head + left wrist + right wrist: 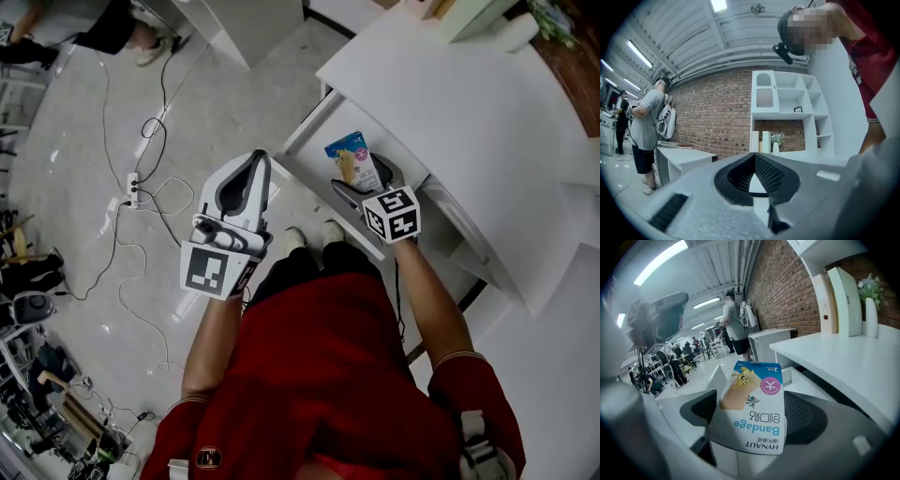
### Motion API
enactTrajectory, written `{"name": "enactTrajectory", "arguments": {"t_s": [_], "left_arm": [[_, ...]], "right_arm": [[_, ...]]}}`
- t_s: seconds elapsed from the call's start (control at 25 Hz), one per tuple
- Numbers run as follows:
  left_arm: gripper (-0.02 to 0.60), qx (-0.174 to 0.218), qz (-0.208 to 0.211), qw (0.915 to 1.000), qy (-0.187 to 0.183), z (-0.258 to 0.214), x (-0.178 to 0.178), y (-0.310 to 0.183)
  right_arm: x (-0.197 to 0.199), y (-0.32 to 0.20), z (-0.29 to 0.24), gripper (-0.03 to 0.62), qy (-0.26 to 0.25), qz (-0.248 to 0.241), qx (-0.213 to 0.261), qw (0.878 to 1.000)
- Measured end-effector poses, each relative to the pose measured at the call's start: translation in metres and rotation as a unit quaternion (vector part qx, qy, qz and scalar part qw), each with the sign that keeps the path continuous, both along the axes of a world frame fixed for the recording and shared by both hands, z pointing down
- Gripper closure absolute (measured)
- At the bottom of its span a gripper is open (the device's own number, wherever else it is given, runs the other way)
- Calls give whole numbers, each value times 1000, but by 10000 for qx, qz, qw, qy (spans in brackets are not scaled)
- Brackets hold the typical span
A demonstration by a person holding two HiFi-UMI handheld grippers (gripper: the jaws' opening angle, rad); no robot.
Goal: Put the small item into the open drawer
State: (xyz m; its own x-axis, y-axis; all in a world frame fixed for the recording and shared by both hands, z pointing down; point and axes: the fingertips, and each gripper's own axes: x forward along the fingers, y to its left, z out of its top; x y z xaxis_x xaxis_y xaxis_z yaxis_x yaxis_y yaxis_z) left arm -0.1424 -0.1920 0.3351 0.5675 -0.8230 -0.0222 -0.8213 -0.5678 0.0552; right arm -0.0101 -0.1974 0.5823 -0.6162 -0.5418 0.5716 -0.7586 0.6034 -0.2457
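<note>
A small blue and white bandage box (353,161) (752,413) stands upright between the jaws of my right gripper (362,176) (751,417), which is shut on it. The box hangs over the open white drawer (302,131) that sticks out from under the white desk (450,103). My left gripper (255,165) (757,171) is held to the left of the drawer, above the floor. Its jaws are together with nothing in them.
Cables and a power strip (133,187) lie on the grey floor at the left. The holder's shoes (309,234) stand just in front of the drawer. A white shelf unit (787,108) against a brick wall and other people (736,326) (647,126) are farther off.
</note>
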Motion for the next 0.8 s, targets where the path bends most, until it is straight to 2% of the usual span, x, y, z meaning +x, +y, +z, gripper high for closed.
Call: {"name": "enactTrajectory", "arguments": {"t_s": [0.16, 0.4, 0.6, 0.8], "left_arm": [[581, -18, -120, 9999, -61, 5, -3, -5], [581, -241, -329, 9991, -144, 83, 59, -115], [581, -361, -444, 9982, -175, 105, 49, -122], [581, -461, -580, 9970, -205, 112, 23, -125]], "right_arm": [[-2, -3, 33, 135, 247, -86, -296, 9992], [54, -101, 148, 135, 558, -322, -898, 9939], [47, -107, 188, 135, 828, -405, -1200, 9885], [27, -108, 213, 135, 1014, -533, -1504, 9820]]}}
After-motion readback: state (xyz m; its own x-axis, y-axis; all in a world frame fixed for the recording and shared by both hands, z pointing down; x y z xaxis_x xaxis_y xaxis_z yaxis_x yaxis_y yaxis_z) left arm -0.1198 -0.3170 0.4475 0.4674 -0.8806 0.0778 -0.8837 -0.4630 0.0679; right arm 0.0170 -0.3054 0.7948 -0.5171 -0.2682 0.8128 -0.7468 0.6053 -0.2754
